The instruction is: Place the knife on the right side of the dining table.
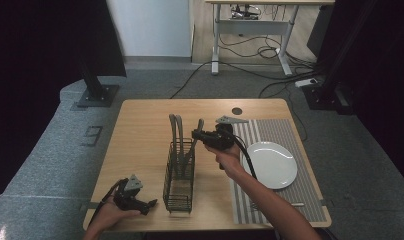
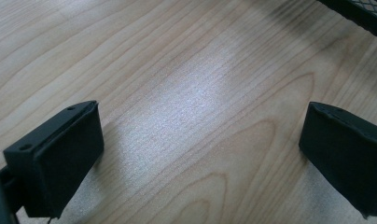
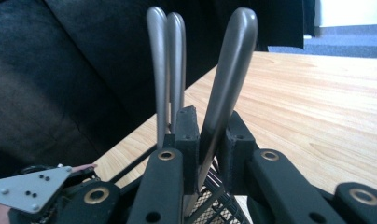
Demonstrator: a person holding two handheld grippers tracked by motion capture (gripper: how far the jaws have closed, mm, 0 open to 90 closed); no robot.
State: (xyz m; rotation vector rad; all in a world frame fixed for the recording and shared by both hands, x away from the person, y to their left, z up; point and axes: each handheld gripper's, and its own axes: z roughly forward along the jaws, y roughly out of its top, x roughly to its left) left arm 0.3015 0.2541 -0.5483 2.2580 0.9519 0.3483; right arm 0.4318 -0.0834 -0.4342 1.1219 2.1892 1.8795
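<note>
At the counter's (image 1: 140,130) near left corner, the left hand-held gripper (image 1: 140,202) rests low over bare wood with its jaws wide apart and nothing between them; in the left gripper view (image 2: 200,154) the pads frame empty grain. Just to its right stands the black wire caddy (image 1: 179,180), a narrow basket running from the near edge toward the middle of the counter. Two grey utensil handles (image 1: 176,132) rise side by side from its far end. A third handle (image 1: 197,134) leans just right of them, tilted toward the right, and the right hand-held gripper (image 1: 199,134) has closed narrowly on it; the right gripper view (image 3: 210,149) shows the jaws pinching its shaft just above the mesh. Its long axis runs nearly upright, so a lift would probably need to follow that line to clear the caddy's rim and the two neighbouring handles. Farther right, a striped placemat (image 1: 275,130) carries a white plate (image 1: 272,164), with what looks like a utensil (image 1: 275,204) near the mat's near edge.
</note>
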